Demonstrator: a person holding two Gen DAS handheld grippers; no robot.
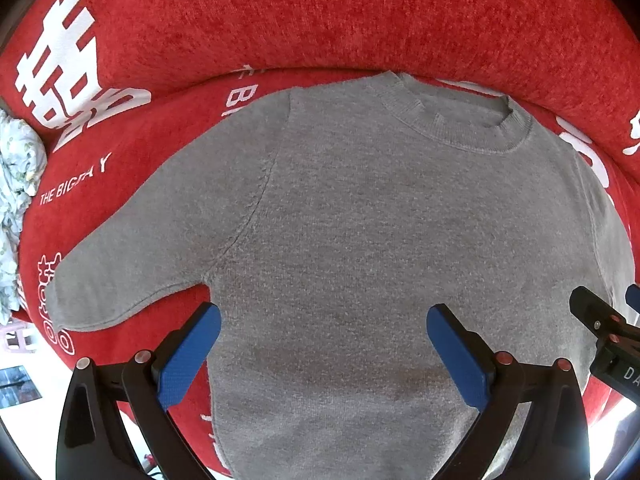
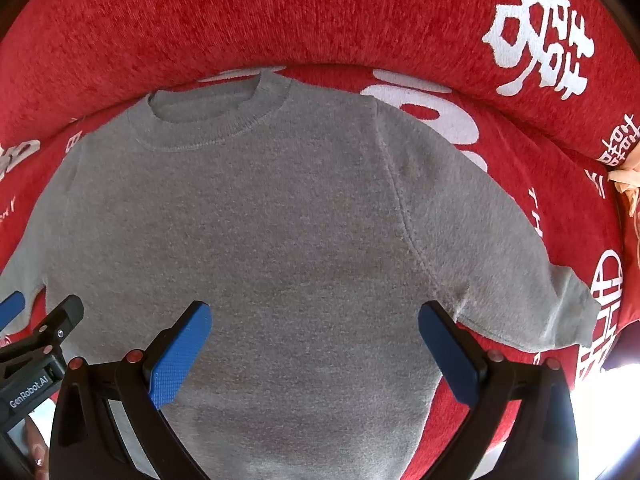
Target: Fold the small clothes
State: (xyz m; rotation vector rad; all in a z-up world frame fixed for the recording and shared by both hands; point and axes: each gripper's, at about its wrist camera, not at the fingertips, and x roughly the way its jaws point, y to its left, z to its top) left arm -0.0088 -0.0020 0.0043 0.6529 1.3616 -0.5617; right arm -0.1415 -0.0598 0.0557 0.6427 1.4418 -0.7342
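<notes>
The blue-padded fingers (image 1: 192, 356) of the left gripper (image 1: 324, 356) are standing wide apart and empty, hovering over the lower body of the small grey knitted sweater (image 1: 360, 240). The sweater is lying flat and face up on the red plush sofa cover with white lettering (image 1: 320, 20), its ribbed neckline (image 1: 452, 120) pointing away from both cameras, so its long axis is running straight ahead from the fingers. The right gripper (image 2: 314, 352) is likewise spread open, clamping nothing, above the hem side. The left sleeve (image 1: 132, 264) is angling out towards the left gripper's outer finger, and the right sleeve (image 2: 520, 280) is reaching past the right gripper's outer finger (image 2: 448, 356). Each sleeve is lying nearer its own-side gripper, so the first fold inward probably suits one sleeve per hand.
</notes>
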